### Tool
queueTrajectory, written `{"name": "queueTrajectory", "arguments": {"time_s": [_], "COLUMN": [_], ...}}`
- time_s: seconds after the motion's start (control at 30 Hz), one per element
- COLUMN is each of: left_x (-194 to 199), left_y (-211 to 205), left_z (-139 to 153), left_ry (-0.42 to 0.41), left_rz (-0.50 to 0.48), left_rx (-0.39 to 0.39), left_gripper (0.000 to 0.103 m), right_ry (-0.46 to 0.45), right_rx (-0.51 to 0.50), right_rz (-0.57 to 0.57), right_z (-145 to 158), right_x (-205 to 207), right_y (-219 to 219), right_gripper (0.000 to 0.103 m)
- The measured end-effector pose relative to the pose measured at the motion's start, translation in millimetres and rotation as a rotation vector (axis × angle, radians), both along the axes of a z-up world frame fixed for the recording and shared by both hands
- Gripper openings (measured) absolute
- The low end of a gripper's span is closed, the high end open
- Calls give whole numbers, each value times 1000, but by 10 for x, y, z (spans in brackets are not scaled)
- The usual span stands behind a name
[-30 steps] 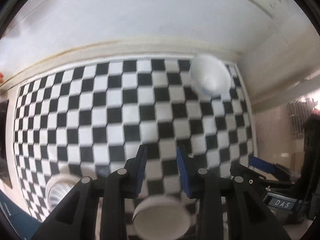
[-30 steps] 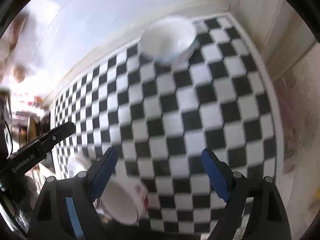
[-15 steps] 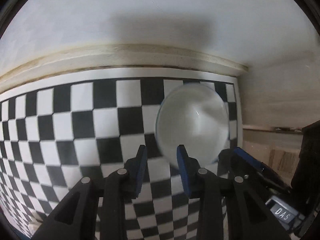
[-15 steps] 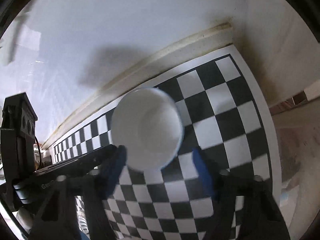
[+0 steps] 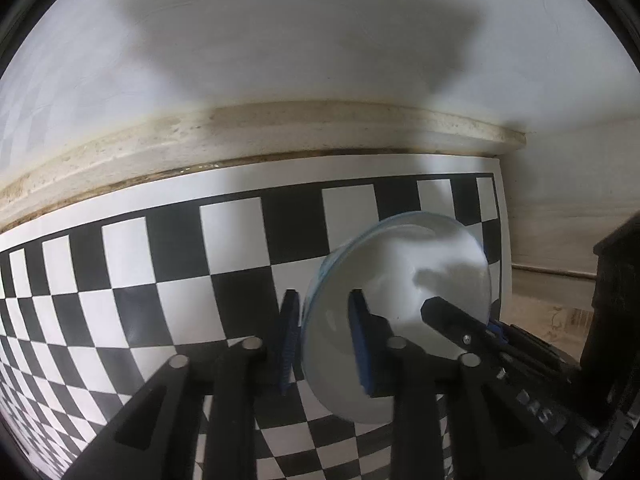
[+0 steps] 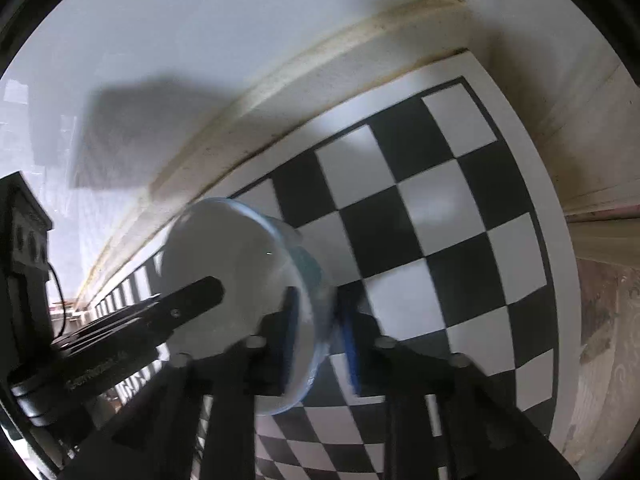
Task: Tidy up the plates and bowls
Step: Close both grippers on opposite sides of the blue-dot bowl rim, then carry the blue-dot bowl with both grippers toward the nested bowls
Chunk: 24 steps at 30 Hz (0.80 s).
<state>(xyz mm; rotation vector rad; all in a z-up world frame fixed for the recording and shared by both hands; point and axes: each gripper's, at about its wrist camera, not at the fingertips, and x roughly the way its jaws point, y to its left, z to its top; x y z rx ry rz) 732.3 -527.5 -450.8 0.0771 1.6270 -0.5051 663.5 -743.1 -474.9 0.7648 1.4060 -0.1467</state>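
Note:
A white bowl with a bluish rim sits tilted over the far right corner of the black-and-white checkered mat. My left gripper is closing on the bowl's left rim, one pad outside the wall and one inside. In the right wrist view the same bowl has its right rim pinched by my right gripper, whose jaws are also closing, one pad on each side of the wall. Each view shows a black finger of the other gripper reaching into the bowl, the right one and the left one.
A stained cream ledge and a white wall run along the mat's far edge. The mat ends just right of the bowl, with a pale side wall beyond. A dark block stands at the left.
Both grippers moved down and across the mat to the bowl in the far right corner. The right jaws went from wide to shut on the rim; the bowl now tilts.

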Motion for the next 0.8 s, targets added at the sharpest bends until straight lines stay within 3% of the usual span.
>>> {"name": "queueTrajectory", "arguments": {"time_s": [0.3,0.8], "left_x": [-151,-820], "left_y": [99,622], "left_z": [109,654], "left_ry": [-8,-50], "left_rz": [15,24], "left_rx": [-15,-51], "left_gripper": [20,20], "right_ry": [-15,-67], "right_rx": [-23,-22], "right_rz": [34,107], "right_z": [75,707], "right_x": [-156,-714], "right_y": [42,625], "right_gripper": [12,12]}}
